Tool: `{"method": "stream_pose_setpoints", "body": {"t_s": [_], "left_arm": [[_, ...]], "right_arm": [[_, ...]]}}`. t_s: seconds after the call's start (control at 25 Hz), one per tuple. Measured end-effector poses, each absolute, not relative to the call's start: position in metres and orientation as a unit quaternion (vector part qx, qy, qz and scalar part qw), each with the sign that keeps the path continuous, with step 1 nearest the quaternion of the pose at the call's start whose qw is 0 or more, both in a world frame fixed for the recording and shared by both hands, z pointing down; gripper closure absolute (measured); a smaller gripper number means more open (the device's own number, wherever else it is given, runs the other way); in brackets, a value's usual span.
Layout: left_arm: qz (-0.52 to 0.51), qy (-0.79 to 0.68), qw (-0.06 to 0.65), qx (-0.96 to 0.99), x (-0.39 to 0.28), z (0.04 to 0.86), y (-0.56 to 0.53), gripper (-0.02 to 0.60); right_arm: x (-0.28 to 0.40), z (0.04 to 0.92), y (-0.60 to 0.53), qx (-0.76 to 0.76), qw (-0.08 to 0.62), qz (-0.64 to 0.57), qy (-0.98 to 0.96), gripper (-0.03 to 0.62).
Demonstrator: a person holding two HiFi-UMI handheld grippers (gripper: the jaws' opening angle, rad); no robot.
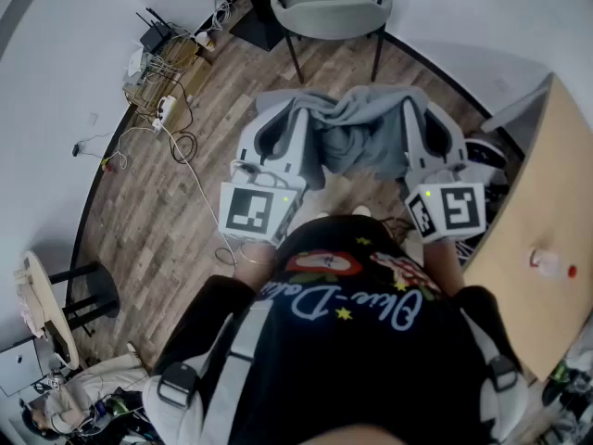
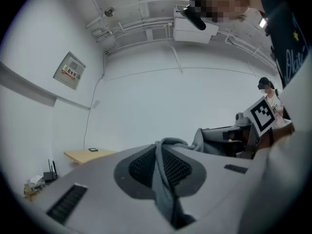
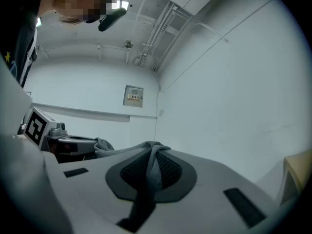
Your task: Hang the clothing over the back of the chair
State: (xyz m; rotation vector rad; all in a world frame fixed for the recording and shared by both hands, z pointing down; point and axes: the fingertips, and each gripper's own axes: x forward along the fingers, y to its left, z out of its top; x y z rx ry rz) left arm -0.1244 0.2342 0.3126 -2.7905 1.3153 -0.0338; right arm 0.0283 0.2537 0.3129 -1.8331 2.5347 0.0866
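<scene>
- Step in hand, as I judge it: carrying. The clothing (image 1: 357,133), a grey garment, is up in the air in front of the person, gripped at two points and not yet on the chair (image 1: 335,9).
- Left gripper (image 2: 165,167): jaws closed on a fold of the grey fabric. The cloth runs up between the dark pads and trails off toward the other gripper.
- Right gripper (image 3: 150,172): jaws likewise clamped on a ridge of the same fabric, pinched between its pads.
- Location: in the head view the garment hangs between the two grippers, above the wooden floor (image 1: 176,221). The chair stands ahead of it, well apart, with nothing on it.
- Orientation: the garment's long axis runs side to side across the person's front, from one gripper to the other. The held edge is bunched, not taut, and the bulk sags in folds below and ahead of it. Which end is collar or hem I cannot tell.
- Both grippers point level, toward the chair.
- Next move, by judgement: close the gap to the chair and raise the held edge above the backrest. Keep the long axis parallel to the backrest's top, pass the fabric over it so that cloth falls on both sides, then let go with both.
- Which side of the chair faces the person is not clear.
</scene>
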Motion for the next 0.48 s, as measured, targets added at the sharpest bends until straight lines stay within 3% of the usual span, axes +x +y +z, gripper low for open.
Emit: {"method": "stream_pose_setpoints", "body": {"t_s": [0.48], "left_arm": [[-0.019, 0.429, 0.033, -0.902, -0.1229, 0.3138, 0.2334, 0.558]], "right_arm": [[0.029, 0.3129, 0.2493, -0.588, 0.014, 0.022, 0.809, 0.585]]}}
